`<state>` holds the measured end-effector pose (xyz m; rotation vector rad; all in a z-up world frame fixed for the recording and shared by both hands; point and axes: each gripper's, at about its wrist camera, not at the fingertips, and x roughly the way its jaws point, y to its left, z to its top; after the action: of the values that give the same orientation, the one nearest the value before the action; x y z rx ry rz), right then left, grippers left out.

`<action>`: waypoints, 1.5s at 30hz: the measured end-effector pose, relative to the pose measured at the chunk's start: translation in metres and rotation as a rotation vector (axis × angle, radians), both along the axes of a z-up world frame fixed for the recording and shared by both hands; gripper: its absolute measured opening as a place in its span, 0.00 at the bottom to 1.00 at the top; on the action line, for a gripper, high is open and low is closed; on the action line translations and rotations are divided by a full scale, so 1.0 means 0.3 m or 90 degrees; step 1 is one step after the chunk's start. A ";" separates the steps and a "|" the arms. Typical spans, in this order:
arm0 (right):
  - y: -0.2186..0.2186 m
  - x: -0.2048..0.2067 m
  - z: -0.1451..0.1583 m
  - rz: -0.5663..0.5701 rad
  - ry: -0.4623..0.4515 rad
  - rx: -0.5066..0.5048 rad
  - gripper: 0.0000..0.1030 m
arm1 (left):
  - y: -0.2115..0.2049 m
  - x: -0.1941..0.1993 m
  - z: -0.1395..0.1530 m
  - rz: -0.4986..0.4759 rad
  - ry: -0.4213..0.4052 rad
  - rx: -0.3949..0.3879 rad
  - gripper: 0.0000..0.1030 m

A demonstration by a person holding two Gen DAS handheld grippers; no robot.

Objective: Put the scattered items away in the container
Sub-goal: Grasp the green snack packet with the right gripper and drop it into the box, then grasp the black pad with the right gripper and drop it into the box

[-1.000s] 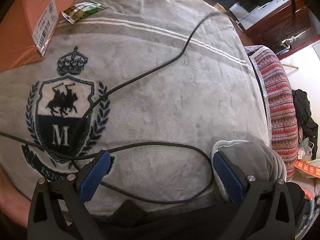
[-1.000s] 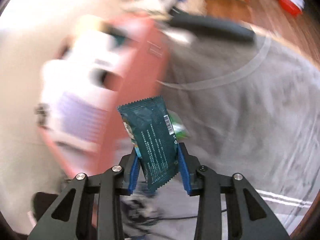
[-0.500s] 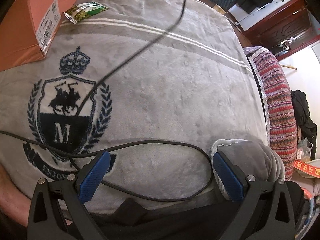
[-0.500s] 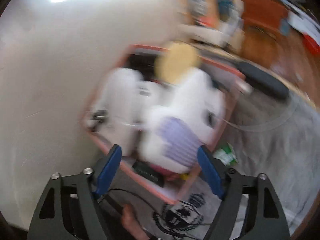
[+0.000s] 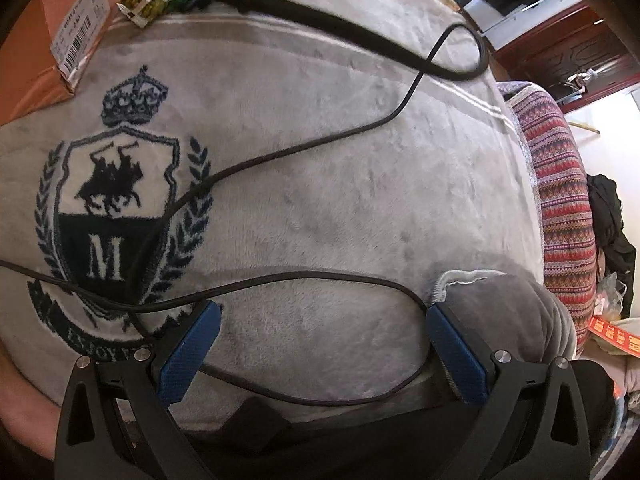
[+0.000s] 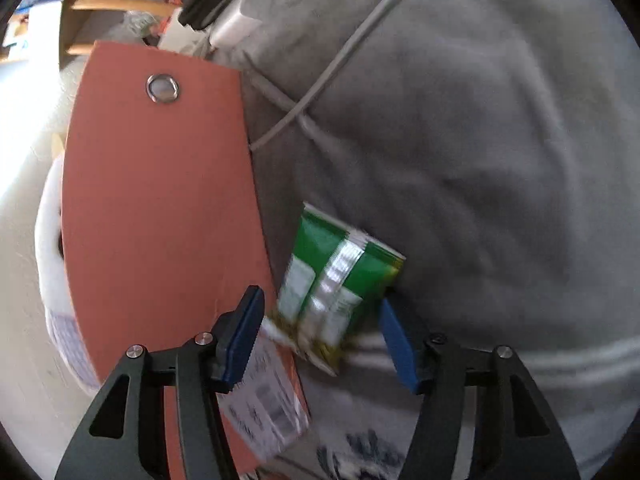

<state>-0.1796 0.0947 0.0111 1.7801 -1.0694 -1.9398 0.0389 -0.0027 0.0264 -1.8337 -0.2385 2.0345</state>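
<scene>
Beside the orange box (image 6: pixel 160 200), the right hand-held gripper (image 6: pixel 320 336), its earlier packet gone, is closing, not yet touching, around the green packet (image 6: pixel 336 280).

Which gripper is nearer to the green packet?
Right. The right gripper is closing around the green packet; the left gripper hovers far away, packet across the blanket.

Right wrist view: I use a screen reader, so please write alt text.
The right gripper, fingers closing, reaches around a green snack packet lying on a grey blanket, beside an orange box. No finger presses it yet.
</scene>
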 end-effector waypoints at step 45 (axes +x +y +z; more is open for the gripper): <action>0.293 -0.335 0.049 -0.377 0.052 -0.243 0.69 | 0.014 0.025 0.003 -0.016 -0.019 0.029 1.00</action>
<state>-0.2800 0.1826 0.0257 1.2542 -1.9455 -1.8941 0.0464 0.0014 0.0273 -1.8319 -0.2658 1.9692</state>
